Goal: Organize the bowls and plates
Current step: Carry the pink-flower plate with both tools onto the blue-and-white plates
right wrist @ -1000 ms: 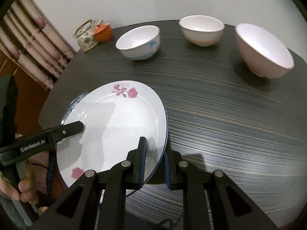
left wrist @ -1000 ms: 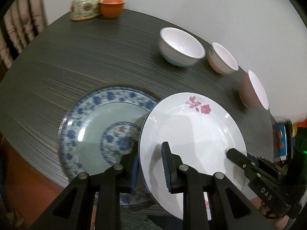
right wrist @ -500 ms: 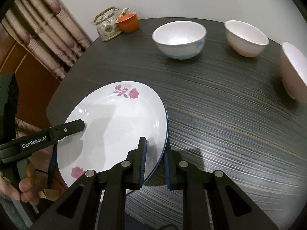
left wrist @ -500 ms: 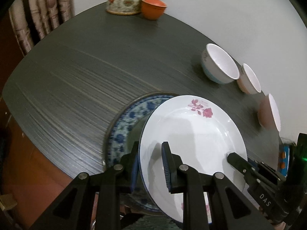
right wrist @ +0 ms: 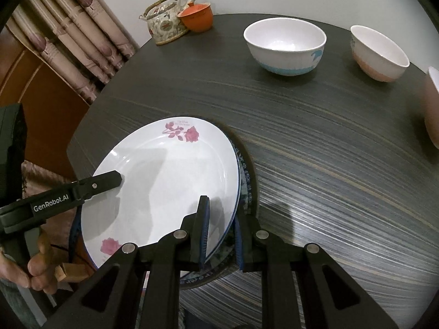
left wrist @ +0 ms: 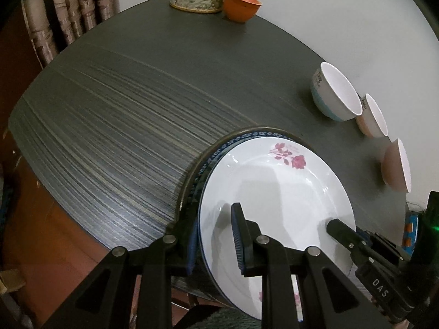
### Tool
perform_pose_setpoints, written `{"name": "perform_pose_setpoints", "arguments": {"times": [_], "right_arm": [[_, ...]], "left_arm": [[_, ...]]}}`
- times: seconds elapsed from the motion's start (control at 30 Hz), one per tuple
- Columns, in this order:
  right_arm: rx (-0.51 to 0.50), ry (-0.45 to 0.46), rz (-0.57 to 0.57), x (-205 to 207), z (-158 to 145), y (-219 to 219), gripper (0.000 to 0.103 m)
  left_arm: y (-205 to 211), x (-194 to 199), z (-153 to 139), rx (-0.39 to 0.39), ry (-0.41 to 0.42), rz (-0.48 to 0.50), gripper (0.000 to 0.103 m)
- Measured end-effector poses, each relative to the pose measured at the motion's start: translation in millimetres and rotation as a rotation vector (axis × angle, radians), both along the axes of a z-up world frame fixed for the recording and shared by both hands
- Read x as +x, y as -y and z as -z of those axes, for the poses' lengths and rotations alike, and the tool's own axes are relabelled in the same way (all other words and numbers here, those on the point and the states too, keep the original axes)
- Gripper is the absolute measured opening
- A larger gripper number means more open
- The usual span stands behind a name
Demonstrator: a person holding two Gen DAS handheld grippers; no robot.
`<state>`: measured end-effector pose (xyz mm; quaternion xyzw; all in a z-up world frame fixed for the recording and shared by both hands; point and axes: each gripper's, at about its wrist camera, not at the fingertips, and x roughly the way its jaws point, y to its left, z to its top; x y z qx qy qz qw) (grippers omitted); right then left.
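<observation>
white porcelain, rose-printed: rose plate pinched at opposite rims, left claw gripping the near-left edge, right claw gripping the near-right edge, both sets of pads pressed onto the rim. directly beneath and a little beyond both claws, blue-patterned plate flat on the dark worktop, only a crescent of its border peeking out on the far-left side. stacking step in hand, by the look of it nearly done: held above and almost centred over the lower plate, tilted, contact between the two not clear. next move, likely: level out, ease down until seated, then spread both claws together and back away toward the near edge without dragging the rim. well ahead and to the right of the claws, three bowls apart in a row, blue-banded bowl first, not yet nested.
</observation>
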<state>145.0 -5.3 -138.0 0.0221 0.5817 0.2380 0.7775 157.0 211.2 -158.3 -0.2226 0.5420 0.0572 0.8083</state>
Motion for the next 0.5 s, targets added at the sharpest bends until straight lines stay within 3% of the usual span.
{"name": "perform_pose_setpoints", "arguments": {"times": [0.5], "right_arm": [[-0.019, -0.047, -0.015, -0.2, 13.7, -5.2, 0.019]], "left_arm": [[1.2, 7.8, 4.7, 0.011, -0.029, 0.005, 0.021]]}}
